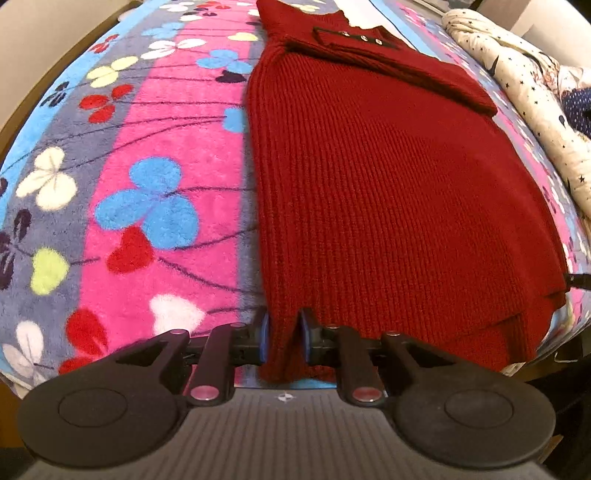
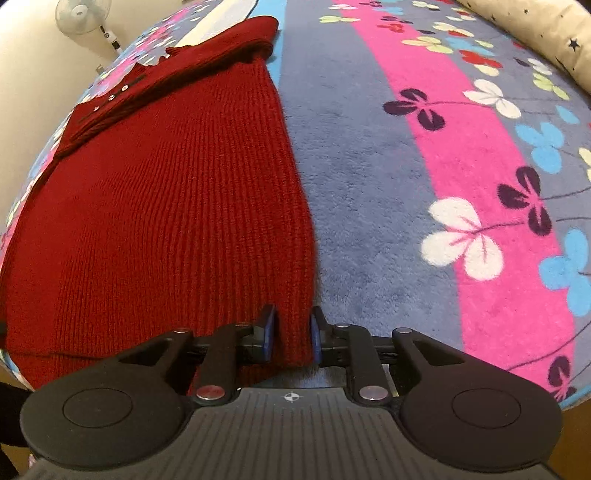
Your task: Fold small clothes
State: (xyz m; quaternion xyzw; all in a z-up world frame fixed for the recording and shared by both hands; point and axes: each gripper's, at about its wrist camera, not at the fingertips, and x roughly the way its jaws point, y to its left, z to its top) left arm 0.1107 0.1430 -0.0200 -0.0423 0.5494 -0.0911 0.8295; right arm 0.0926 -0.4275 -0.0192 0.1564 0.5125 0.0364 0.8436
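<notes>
A dark red ribbed sweater [image 1: 388, 184] lies flat on a flowered fleece blanket [image 1: 147, 155], with a sleeve folded across its far end and a buttoned cuff [image 1: 360, 37] on top. My left gripper [image 1: 284, 332] is shut on the near left corner of the hem, the knit bunched between its blue pads [image 1: 264, 332]. In the right wrist view the same sweater [image 2: 166, 203] fills the left half. My right gripper [image 2: 293, 334] is shut on the near right corner of the hem, which fills the gap between its jaws.
The blanket [image 2: 424, 166] spreads in pink, grey and blue stripes to both sides of the sweater. A cream quilt with stars [image 1: 524, 88] is heaped along the right edge of the bed, and shows again [image 2: 535, 33] at far right. A fan [image 2: 83, 14] stands beyond the bed.
</notes>
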